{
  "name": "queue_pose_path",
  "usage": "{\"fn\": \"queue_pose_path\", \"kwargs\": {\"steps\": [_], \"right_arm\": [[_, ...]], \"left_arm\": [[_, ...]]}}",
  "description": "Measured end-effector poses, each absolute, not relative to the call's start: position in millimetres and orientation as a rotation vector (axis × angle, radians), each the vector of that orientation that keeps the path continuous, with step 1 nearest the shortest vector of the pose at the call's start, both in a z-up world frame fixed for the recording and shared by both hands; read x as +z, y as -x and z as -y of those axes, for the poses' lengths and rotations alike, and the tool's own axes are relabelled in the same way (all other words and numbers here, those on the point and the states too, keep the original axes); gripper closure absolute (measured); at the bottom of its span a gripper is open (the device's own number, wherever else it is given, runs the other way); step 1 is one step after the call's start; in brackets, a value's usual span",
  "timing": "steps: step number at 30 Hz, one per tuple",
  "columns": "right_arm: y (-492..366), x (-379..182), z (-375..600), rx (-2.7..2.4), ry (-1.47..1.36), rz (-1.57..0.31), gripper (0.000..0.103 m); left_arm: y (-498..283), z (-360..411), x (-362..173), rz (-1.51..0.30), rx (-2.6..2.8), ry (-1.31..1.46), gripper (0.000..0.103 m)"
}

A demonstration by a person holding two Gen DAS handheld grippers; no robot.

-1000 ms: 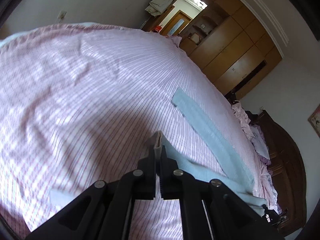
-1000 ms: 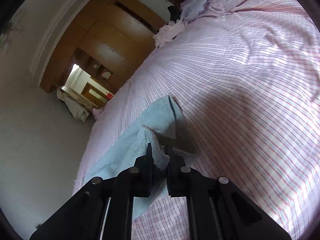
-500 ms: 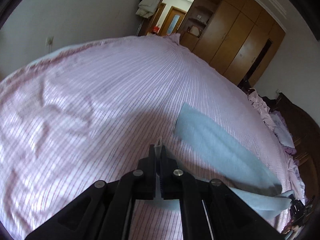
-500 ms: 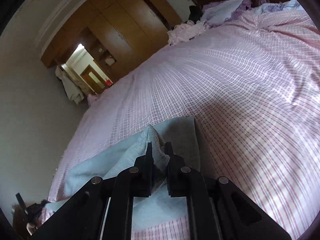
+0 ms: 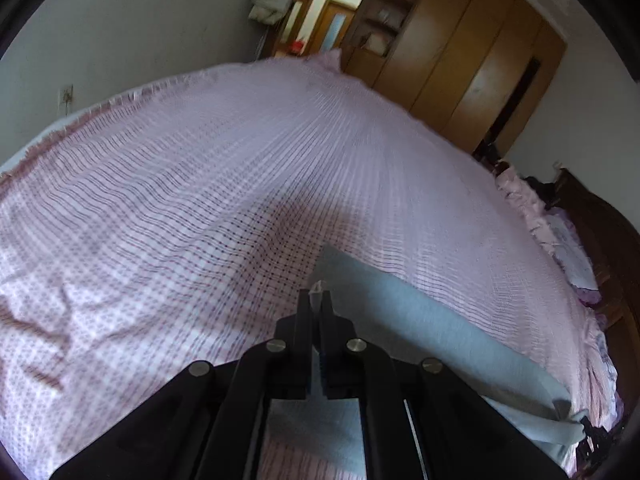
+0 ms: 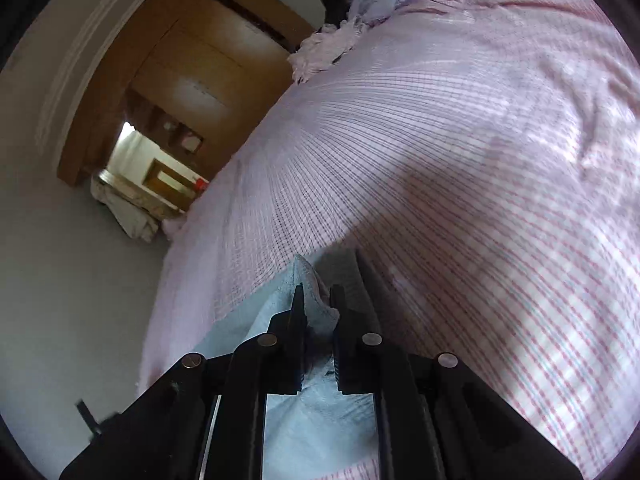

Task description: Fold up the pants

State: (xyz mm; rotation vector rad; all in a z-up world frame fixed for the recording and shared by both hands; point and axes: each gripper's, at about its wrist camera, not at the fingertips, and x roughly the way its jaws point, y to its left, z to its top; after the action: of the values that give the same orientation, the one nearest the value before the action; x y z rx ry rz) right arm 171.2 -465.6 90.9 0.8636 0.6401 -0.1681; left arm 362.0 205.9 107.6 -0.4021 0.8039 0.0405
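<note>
left wrist view, left tongs (image 5: 319, 295) clamped on pale blue pants (image 5: 432, 320), right tongs (image 6: 319, 295) likewise, over bed (image 5: 160, 200)

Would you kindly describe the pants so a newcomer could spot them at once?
Find the big bed with its pink checked sheet. The pants lie across it, pinched by both grippers. They are the only plain pale blue cloth there.

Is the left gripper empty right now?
No, the left gripper is shut on a bit of the light blue pants, which poke out between its tips above the pink bedspread.
</note>
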Motion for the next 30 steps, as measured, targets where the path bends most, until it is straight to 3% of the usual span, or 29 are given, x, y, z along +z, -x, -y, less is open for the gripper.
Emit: {"fn": "queue_pose_path", "kwargs": {"steps": [8,10,11,12,13,14,15,16,17,18,20,22,23,24,25,26,28,30], "right_arm": [[-197,76,470,-0.212,-0.874,-0.675,0.099],[-198,67,475,-0.221,-0.912,-0.686,0.091],[-197,67,478,-0.229,-0.923,-0.670,0.069],[-192,70,481,-0.258,-0.931,-0.607,0.026],[-185,75,483,-0.271,-0.932,-0.522,0.008],[-175,82,483,-0.275,-0.925,-0.424,0.005],[-164,92,482,-0.285,-0.904,-0.318,0.004],[-161,99,481,-0.287,-0.885,-0.283,0.004],[-160,105,479,-0.281,-0.861,-0.270,0.004],[-162,111,476,-0.273,-0.825,-0.282,0.004],[-173,115,464,-0.249,-0.786,-0.365,0.004],[-195,112,439,-0.103,-0.758,-0.574,0.005],[-207,110,415,-0.039,-0.693,-0.709,0.011],[-214,109,391,-0.035,-0.593,-0.796,0.033],[-217,111,369,-0.053,-0.483,-0.838,0.044],[-220,112,343,-0.068,-0.335,-0.863,0.054],[-222,112,292,-0.030,-0.056,-0.866,0.054],[-224,114,264,0.059,0.091,-0.814,0.053]], "left_arm": [[-417,-183,105,-0.858,0.107,0.336,0.100],[-426,-175,100,-0.878,0.109,0.305,0.100],[-429,-173,98,-0.885,0.102,0.299,0.100],[-432,-171,96,-0.885,0.077,0.302,0.100],[-433,-170,98,-0.845,0.051,0.312,0.099],[-429,-175,104,-0.770,0.037,0.338,0.091],[-426,-180,110,-0.713,0.026,0.365,0.080],[-416,-186,120,-0.623,0.020,0.414,0.046],[-405,-191,128,-0.538,0.018,0.450,0.022],[-398,-192,131,-0.502,0.014,0.453,0.019],[-390,-188,136,-0.521,-0.018,0.415,0.020],[-380,-179,130,-0.609,-0.087,0.395,0.024],[-372,-173,128,-0.632,-0.120,0.384,0.030],[-362,-163,125,-0.650,-0.154,0.352,0.033],[-349,-145,124,-0.662,-0.173,0.277,0.039],[-336,-121,121,-0.677,-0.177,0.176,0.056],[-312,-78,113,-0.686,-0.209,0.024,0.082],[-285,-35,106,-0.655,-0.300,-0.065,0.084]]}}
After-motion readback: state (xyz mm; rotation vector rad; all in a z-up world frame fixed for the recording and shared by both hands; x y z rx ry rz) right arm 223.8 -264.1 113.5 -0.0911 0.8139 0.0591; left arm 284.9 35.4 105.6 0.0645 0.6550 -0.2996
